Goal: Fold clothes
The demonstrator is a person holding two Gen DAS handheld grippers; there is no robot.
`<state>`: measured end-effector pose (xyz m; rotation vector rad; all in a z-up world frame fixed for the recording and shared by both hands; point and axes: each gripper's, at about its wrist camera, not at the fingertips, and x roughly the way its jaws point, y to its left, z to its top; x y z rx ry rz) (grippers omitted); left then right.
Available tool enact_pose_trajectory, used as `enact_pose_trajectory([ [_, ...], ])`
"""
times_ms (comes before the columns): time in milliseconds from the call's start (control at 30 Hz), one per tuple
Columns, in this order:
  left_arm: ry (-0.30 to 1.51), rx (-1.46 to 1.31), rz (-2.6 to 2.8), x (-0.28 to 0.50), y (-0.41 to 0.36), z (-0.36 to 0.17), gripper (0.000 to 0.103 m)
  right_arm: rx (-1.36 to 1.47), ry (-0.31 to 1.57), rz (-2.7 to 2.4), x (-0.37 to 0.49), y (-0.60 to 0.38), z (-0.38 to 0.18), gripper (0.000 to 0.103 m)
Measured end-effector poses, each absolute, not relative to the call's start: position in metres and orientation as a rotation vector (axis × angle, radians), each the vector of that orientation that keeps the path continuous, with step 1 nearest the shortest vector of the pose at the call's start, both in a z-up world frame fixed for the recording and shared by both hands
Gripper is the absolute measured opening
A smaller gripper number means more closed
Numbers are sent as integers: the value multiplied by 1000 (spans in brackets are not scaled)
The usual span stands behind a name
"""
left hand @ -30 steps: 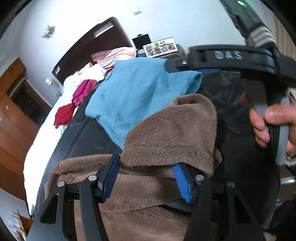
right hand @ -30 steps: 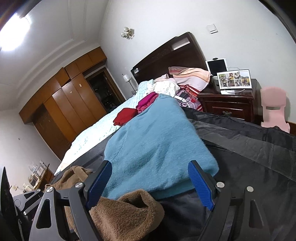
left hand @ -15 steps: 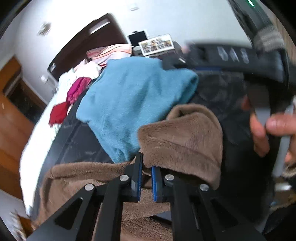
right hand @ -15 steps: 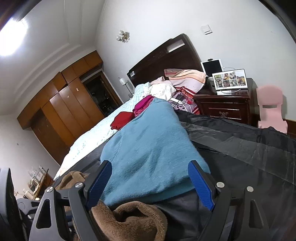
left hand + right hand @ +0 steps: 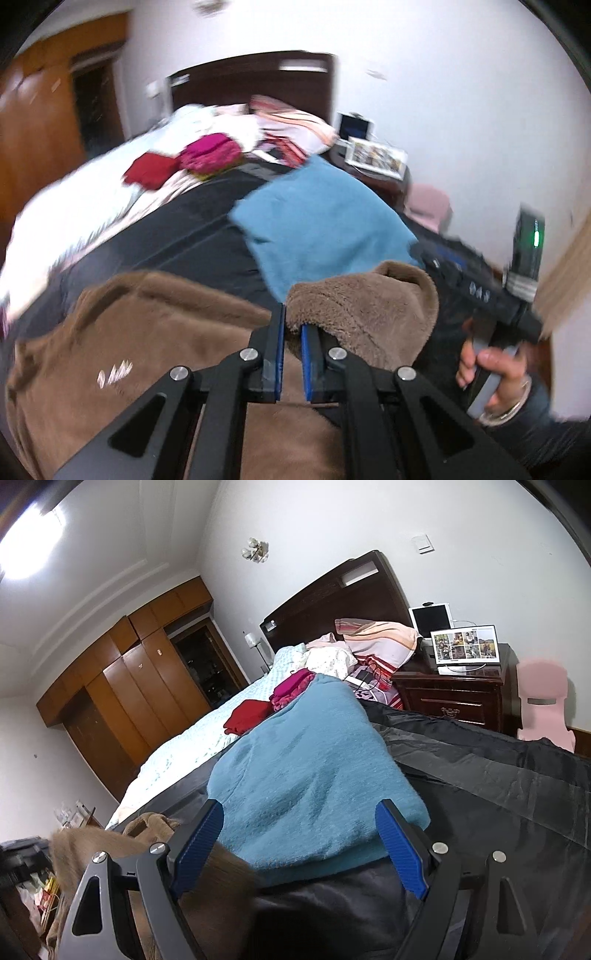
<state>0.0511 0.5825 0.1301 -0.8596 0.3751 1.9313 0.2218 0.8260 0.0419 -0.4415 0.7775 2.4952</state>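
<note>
L gripper jaws pinch fleece edge thinly, may slip out; R gripper jaws wide, empty.

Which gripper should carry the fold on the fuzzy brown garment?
Left. The left gripper is shut on the fuzzy brown garment at its cuff edge, while the right gripper stands open beside it, holding nothing.

left gripper has clamped the brown fleece garment, rolling and lifting it.
</note>
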Motion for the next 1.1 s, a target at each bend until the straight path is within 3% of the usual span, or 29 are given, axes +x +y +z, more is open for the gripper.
enact_pose_trajectory([
  [267,46,-1101,2120,-7,445,135,9,-499,733,2547,211,807,39,86],
  [667,-143,-1492,2367,-44,285,39,12,-696,520,2737,177,740,39,86],
  [867,-207,-1534,2375,-48,254,19,29,-813,300,2858,160,690,56,86],
  [1000,-241,-1534,2363,-49,242,20,58,-937,182,2966,139,650,61,86],
  [1100,-258,-1495,2388,-51,227,26,60,-1076,36,2996,118,613,52,86],
])
